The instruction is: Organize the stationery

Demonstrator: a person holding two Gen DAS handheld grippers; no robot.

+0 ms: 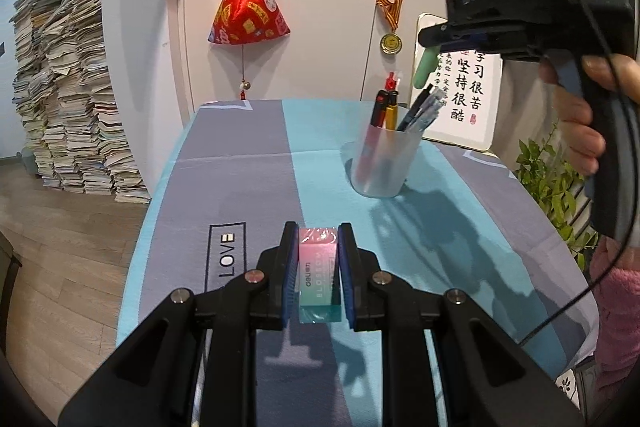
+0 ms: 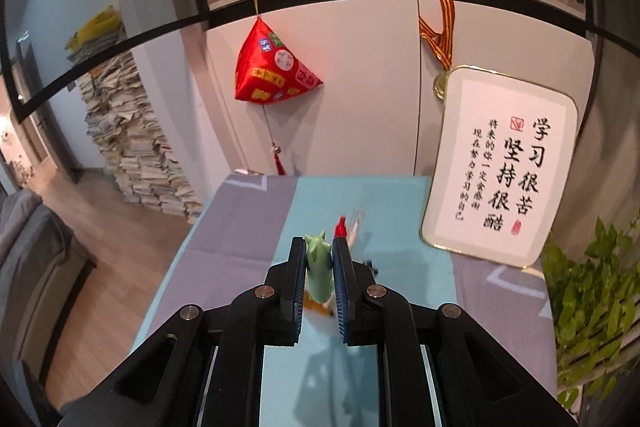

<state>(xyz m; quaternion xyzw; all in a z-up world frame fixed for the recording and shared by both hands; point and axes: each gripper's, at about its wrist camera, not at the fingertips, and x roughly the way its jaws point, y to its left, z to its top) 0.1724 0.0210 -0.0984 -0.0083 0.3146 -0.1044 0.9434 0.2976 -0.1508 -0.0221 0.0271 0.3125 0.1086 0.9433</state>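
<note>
- Left gripper (image 1: 319,267): clamped on pink-teal eraser (image 1: 320,279), long axis along the fingers.
- Right gripper (image 2: 320,275): closed on green pen (image 2: 319,269), above pen cup (image 1: 385,159), nearer to it.

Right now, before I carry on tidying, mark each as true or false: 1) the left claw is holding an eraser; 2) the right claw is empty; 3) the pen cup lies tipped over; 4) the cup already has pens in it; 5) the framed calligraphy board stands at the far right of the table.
1) The left claw grips the pink-and-teal eraser: true.
2) The right claw is empty: false; it is shut on a green pen-like item.
3) The pen cup lies tipped over: false; it stands upright on the tablecloth.
4) The cup holds several pens: true.
5) The calligraphy board stands at the table's far right: true.
</note>
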